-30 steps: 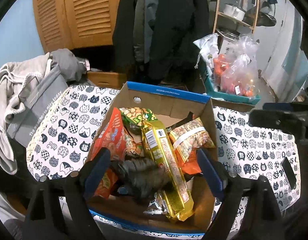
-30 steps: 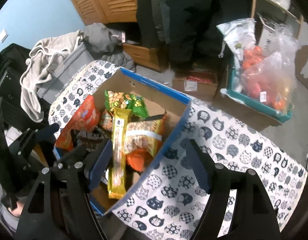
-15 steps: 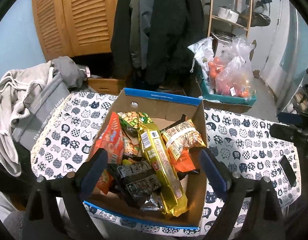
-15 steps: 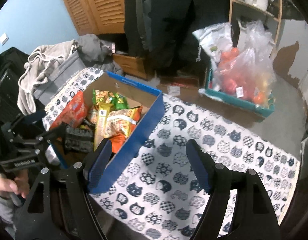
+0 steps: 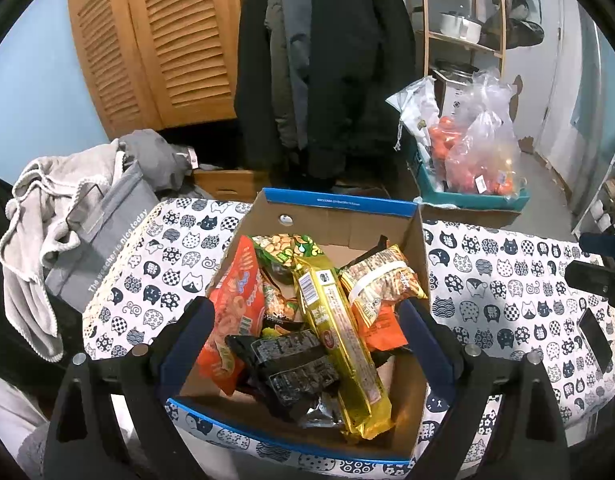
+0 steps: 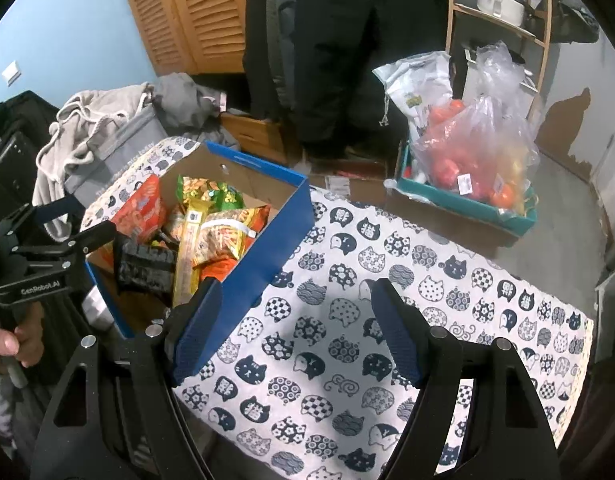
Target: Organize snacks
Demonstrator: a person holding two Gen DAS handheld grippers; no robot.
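The cardboard box [image 5: 339, 216] of snacks is framed right between the spread fingers of the left gripper [image 5: 307, 332], which is held just above its near end, jaws wide apart with nothing pinched. Inside, a long glossy gold packet [image 5: 339, 336] is laid lengthwise over the pile, a crinkly black foil pack [image 5: 291, 364] is seen beside it, an orange chip bag [image 5: 235, 316] is propped against the left wall, and a green nut bag [image 5: 285, 248] is tucked at the far end. The box is plain brown card inside, blue outside.

From the right wrist view, the right gripper [image 6: 297, 332] is also found gaping and empty, poised over the cat-print cloth on the counter [image 6: 387, 360], with the box [image 6: 275, 240] off to its left, its blue corner just beside the left finger.
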